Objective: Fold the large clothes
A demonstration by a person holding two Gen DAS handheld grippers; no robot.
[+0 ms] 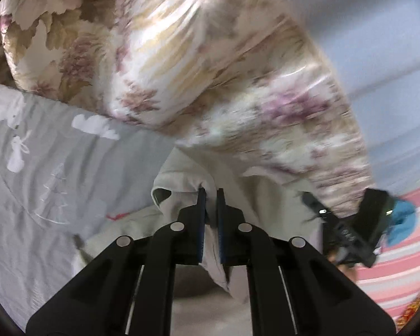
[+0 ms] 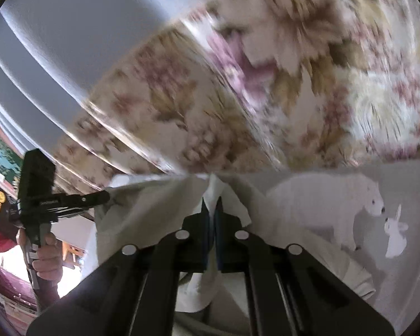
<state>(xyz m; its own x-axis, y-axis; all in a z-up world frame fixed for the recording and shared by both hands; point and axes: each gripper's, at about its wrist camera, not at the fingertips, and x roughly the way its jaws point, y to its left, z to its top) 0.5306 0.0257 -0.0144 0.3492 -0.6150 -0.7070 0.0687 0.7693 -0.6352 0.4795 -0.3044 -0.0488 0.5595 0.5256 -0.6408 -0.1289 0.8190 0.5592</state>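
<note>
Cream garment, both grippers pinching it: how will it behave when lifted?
Likely floppy: the cream garment bunches and creases at the left gripper and the right gripper. Probably sags between the two pinches. Looks thin, so likely light.

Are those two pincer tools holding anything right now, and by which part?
Yes. Both are shut on the same pale cream garment: the left gripper pinches a bunched edge of it, the right gripper another fold along its edge. Which part of the garment cannot be told.
</note>
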